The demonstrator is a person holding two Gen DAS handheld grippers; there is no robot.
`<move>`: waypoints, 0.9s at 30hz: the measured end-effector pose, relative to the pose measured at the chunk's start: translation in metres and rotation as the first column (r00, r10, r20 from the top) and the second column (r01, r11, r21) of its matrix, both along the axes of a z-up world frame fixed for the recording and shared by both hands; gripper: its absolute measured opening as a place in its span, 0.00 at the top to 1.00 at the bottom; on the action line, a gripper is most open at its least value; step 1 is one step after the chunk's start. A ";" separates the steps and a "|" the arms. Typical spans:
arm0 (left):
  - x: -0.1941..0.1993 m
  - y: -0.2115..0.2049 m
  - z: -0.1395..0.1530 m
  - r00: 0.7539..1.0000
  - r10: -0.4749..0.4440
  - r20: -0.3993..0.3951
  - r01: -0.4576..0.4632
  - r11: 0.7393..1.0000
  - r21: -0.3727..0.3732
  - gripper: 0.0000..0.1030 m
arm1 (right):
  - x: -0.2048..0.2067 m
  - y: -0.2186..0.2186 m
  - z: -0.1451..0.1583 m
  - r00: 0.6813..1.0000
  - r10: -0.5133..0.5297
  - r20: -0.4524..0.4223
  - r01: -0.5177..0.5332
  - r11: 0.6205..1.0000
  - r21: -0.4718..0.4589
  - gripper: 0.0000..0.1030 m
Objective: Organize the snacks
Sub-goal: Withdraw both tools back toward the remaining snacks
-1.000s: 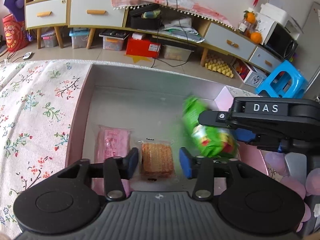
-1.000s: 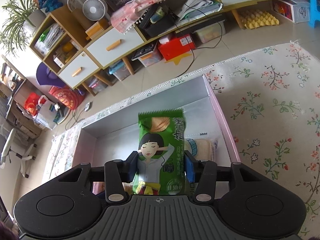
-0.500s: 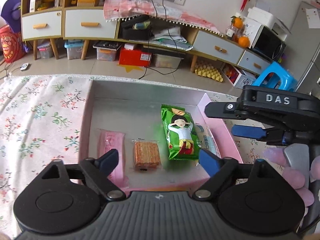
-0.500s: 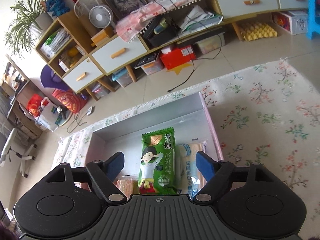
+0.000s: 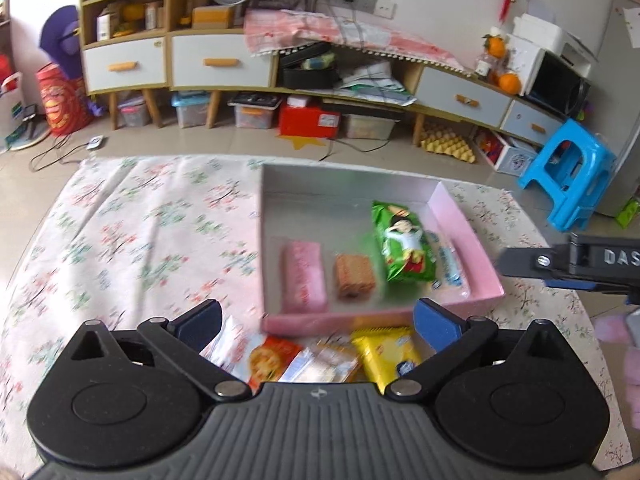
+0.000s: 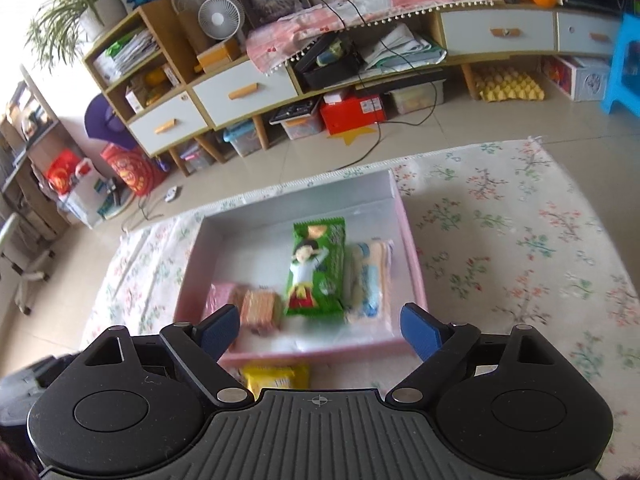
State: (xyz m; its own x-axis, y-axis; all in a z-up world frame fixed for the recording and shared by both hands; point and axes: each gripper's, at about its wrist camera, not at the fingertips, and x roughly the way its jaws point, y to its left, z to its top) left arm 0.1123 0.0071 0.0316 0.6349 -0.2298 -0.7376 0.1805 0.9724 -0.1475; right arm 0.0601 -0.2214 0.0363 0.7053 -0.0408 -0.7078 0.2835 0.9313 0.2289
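A pink box (image 5: 460,220) (image 6: 412,252) lies on the flowered cloth. In it lie a pink packet (image 5: 304,276), a brown biscuit pack (image 5: 354,276) (image 6: 262,310), a green snack bag (image 5: 402,244) (image 6: 316,268) and a blue-and-cream packet (image 5: 450,264) (image 6: 370,276). Loose snacks lie in front of the box: a yellow packet (image 5: 390,356) (image 6: 276,376), an orange one (image 5: 272,358) and a white one (image 5: 224,344). My left gripper (image 5: 316,326) is open and empty above the loose snacks. My right gripper (image 6: 320,330) is open and empty over the box's near edge; its body shows in the left wrist view (image 5: 580,264).
The flowered cloth (image 5: 140,232) (image 6: 520,240) spreads left and right of the box. Behind stand a low cabinet with drawers (image 5: 200,64), storage bins, a red box (image 5: 308,120) and a blue stool (image 5: 568,172).
My right gripper opened and let the green bag drop into the box. Both grippers opened wide and pulled back and up; the loose snacks in front of the box came into view.
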 end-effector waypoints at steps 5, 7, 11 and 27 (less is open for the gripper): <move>-0.013 0.013 -0.003 0.999 0.034 -0.026 -0.034 0.999 -0.005 0.01 | -0.020 0.005 -0.002 0.999 -0.021 -0.044 0.020 1.000 -0.024 0.12; -0.019 0.016 -0.006 0.999 0.034 -0.026 -0.034 0.999 -0.010 0.01 | -0.027 0.006 -0.004 0.998 -0.021 -0.052 0.021 1.000 -0.015 0.12; -0.026 0.022 -0.016 1.000 0.011 -0.021 -0.010 1.000 0.006 0.01 | -0.040 0.010 -0.012 0.998 -0.014 -0.060 0.014 1.000 -0.005 0.12; -0.049 0.042 -0.049 0.984 -0.157 0.078 0.154 0.987 0.051 0.02 | -0.078 0.033 -0.049 0.984 0.174 -0.046 -0.180 0.952 -0.248 0.11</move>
State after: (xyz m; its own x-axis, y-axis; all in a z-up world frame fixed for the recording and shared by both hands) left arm 0.0630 0.0492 -0.0172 0.6527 -0.2984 -0.6964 0.3399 0.9368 -0.0829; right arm -0.0182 -0.1880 -0.0124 0.7008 -0.0944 -0.7071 0.1117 0.9935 -0.0220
